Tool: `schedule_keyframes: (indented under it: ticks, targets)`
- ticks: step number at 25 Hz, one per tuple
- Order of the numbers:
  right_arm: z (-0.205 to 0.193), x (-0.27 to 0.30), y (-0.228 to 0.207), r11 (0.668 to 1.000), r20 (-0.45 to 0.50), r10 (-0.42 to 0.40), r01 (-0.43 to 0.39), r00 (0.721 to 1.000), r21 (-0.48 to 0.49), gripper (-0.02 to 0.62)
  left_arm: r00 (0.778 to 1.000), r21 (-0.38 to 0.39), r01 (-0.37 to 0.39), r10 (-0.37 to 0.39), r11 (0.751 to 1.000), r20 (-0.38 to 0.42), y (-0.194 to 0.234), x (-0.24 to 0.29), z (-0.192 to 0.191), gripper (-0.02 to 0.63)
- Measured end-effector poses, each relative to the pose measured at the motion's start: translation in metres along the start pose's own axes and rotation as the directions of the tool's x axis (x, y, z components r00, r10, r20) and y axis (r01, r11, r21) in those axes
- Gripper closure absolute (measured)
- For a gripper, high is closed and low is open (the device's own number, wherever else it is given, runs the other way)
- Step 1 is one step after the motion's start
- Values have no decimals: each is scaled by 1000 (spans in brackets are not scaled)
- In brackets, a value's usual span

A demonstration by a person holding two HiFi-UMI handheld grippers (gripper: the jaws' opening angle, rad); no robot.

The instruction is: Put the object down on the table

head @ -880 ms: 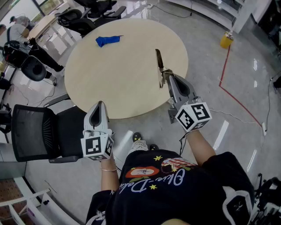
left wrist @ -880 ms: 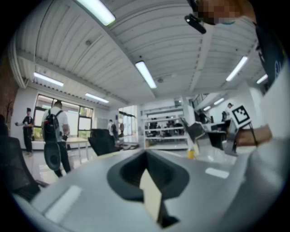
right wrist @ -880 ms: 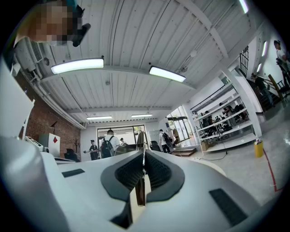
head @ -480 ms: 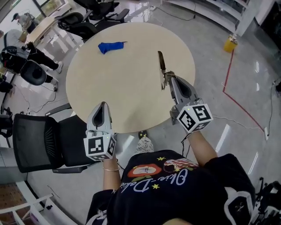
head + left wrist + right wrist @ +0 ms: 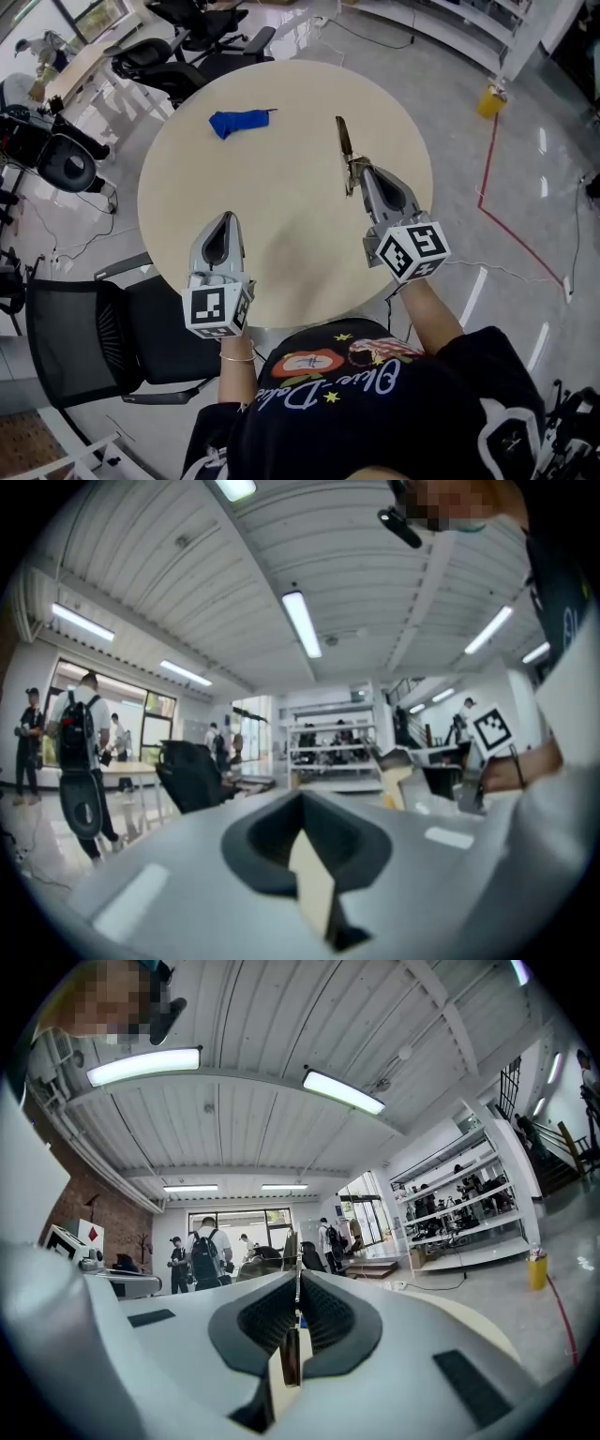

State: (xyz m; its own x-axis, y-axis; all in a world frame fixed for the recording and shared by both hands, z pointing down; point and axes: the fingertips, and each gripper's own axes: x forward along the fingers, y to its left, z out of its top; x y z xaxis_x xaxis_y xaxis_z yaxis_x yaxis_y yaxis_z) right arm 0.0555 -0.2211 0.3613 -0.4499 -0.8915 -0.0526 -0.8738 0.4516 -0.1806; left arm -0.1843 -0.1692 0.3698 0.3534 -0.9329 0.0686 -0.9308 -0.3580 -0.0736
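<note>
A long thin knife [image 5: 344, 150] with a brown handle sticks out over the round beige table [image 5: 281, 225], pointing away from me. My right gripper [image 5: 354, 169] is shut on its near end, above the table's right half. In the right gripper view the dark jaws [image 5: 297, 1283] press together on the thin brown handle [image 5: 291, 1358]. My left gripper [image 5: 223, 218] hovers over the table's near left edge, its jaws meeting at the tip [image 5: 302, 799] with nothing between them. A crumpled blue object [image 5: 239, 122] lies on the table's far left.
A black office chair [image 5: 84, 342] stands to the left of the table's near edge, and more chairs [image 5: 202, 47] stand beyond it. A yellow object [image 5: 490, 98] and a red floor line [image 5: 487, 178] lie to the right. People [image 5: 80, 742] stand across the room.
The table has come nearer and lower in the head view. My left gripper now hangs over the table's edge rather than the floor. The right gripper still holds the knife the same way.
</note>
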Motion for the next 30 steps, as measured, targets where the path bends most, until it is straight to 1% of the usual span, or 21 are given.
schedule_keyframes:
  ticks: [2,5,8,10,11,13,15,16,18,20,22,23,25,26,29,30]
  targets:
    - [-4,14,-6,1000,-13,-4,4,1000,-8,577,1000,5,0,0,1000,-16,6,14,-3,614]
    - [-14,36,-11,999,-55,6,-7,998,-31,577,999,-10,-4,4,1000,-35,11,26,-8,614]
    - [-33,55,-12,992,-132,28,-43,991,-115,577,999,-16,-25,25,1000,-48,13,28,-9,614]
    - [-51,68,-12,976,-205,42,-84,978,-201,577,998,-23,-45,44,999,-50,15,28,-7,614]
    - [-62,74,-12,962,-248,47,-111,968,-250,577,997,-25,-53,52,998,-54,15,27,-7,614]
    - [-88,85,-10,921,-339,54,-178,939,-346,577,995,-29,-73,71,997,-67,17,23,-10,614]
    - [-115,96,-6,860,-424,50,-255,904,-442,577,992,-36,-98,95,995,-79,21,18,-14,614]
    - [-129,101,-3,821,-462,42,-294,886,-490,577,991,-38,-109,105,993,-86,23,15,-16,614]
    - [-156,109,1,728,-529,20,-375,848,-574,577,987,-40,-127,122,991,-102,26,10,-21,614]
    - [-181,115,4,628,-578,1,-450,816,-634,577,984,-43,-143,138,989,-110,28,7,-23,614]
    - [-203,118,6,534,-612,-17,-510,791,-674,577,982,-43,-156,150,987,-115,31,5,-26,614]
    - [-213,118,7,495,-625,-27,-533,780,-686,577,981,-41,-160,154,986,-118,32,5,-27,614]
    - [-228,119,8,432,-642,-44,-565,765,-703,577,980,-37,-166,160,985,-121,33,4,-27,614]
    - [-233,119,8,403,-644,-53,-574,763,-713,577,979,-35,-169,163,985,-122,34,5,-27,614]
    - [-247,117,8,315,-637,-74,-588,767,-745,577,977,-30,-175,170,984,-126,36,5,-28,614]
    - [-251,116,9,292,-636,-76,-593,768,-751,577,977,-28,-177,172,984,-126,37,6,-27,614]
